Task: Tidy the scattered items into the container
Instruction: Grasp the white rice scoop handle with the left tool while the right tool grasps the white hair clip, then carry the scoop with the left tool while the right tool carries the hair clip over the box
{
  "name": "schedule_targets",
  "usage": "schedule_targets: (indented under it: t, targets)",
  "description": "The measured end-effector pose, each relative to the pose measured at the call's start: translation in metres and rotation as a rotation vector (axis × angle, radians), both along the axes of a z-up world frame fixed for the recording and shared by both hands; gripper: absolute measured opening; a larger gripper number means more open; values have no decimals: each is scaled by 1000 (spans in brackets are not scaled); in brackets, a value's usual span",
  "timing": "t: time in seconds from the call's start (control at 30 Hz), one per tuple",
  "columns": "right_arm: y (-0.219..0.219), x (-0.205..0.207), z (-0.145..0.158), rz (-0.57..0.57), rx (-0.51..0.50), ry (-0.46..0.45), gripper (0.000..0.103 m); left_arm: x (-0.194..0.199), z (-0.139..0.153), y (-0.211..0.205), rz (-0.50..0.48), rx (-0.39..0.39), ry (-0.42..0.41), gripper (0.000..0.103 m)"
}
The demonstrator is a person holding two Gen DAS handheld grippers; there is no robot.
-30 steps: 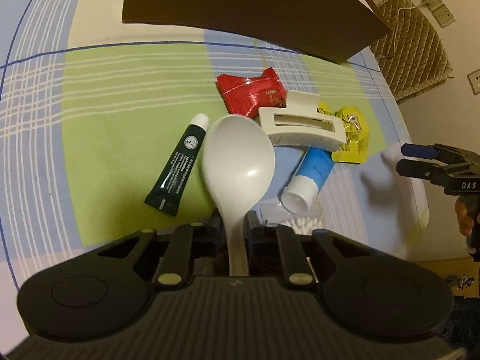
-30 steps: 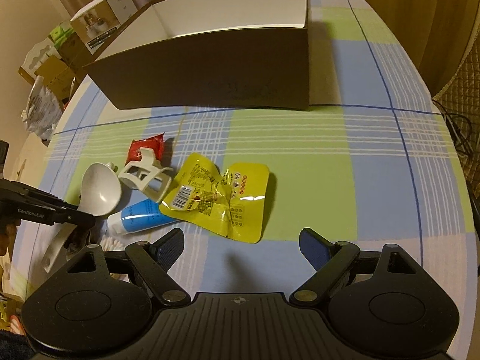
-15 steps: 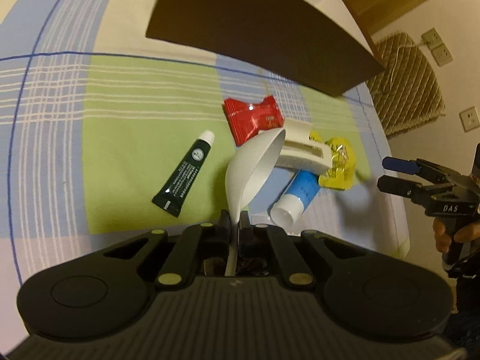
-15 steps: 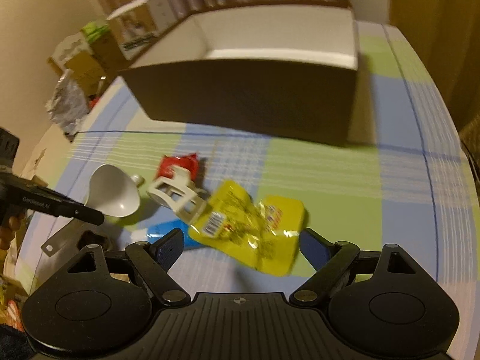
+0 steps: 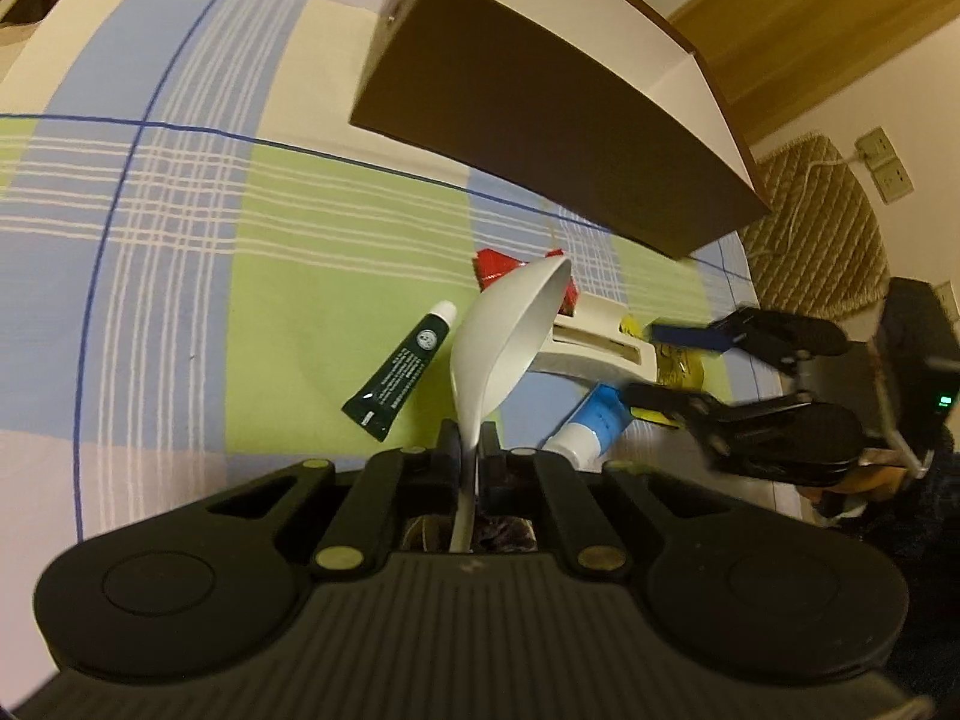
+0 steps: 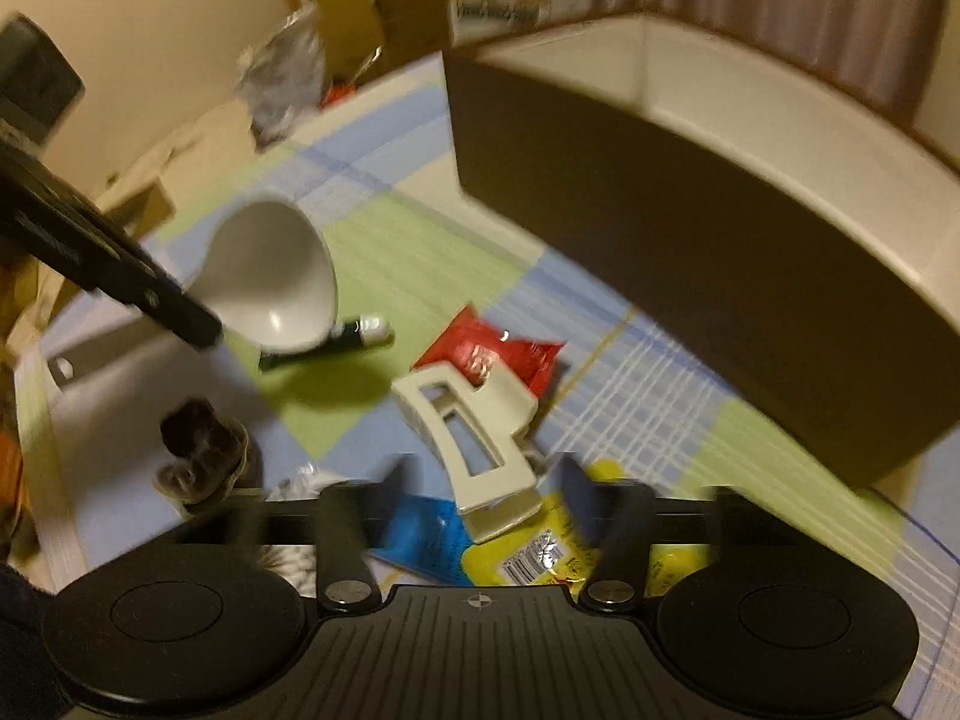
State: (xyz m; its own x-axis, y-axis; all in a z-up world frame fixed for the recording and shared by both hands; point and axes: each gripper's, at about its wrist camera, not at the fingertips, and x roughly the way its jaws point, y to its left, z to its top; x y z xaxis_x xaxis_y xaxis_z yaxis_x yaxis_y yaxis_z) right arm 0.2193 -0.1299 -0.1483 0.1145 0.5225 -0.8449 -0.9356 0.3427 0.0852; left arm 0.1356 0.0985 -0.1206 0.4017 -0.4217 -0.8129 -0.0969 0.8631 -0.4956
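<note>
My left gripper (image 5: 469,441) is shut on the handle of a white spoon (image 5: 510,336), held tilted above the checked cloth; the spoon also shows in the right wrist view (image 6: 270,282). My right gripper (image 6: 483,471) is open, low over a white hair clip (image 6: 474,432) that lies between its fingers; it also shows in the left wrist view (image 5: 666,366). A red packet (image 6: 498,354), a yellow pouch (image 6: 540,552), a blue tube (image 6: 426,534) and a dark green tube (image 5: 399,372) lie around it. The dark box (image 5: 540,120) with a white inside stands behind.
A dark furry item (image 6: 201,450) and a bag of cotton swabs (image 6: 294,480) lie near the cloth's front edge. Cartons and bags (image 6: 372,6) stand beyond the table. A woven chair back (image 5: 822,222) is at the far right.
My left gripper lifted the spoon and tilted it on edge, moving toward the box. My right gripper swung left and down from over the yellow pouch to around the hair clip.
</note>
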Motion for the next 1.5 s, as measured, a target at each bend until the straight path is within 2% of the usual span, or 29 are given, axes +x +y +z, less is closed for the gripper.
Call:
schedule_targets:
  t: [0.13,0.17,0.27,0.53,1.1,1.5]
  targets:
    - [8,0,-13,48,-11,-39,51,-4,1,3,36,0,-1,2]
    - [8,0,-15,58,-15,-45,37,-5,2,5,43,0,-2,2]
    - [6,-4,-14,92,-7,-64,33,-6,2,7,63,3,0,2]
    - [-10,-17,11,102,28,-101,33,-3,5,6,90,18,-11,2]
    - [-62,-16,54,6,104,-127,33,18,18,-33,43,30,-77,2]
    - [-71,1,84,-181,165,-121,33,52,44,-26,-36,45,-134,2]
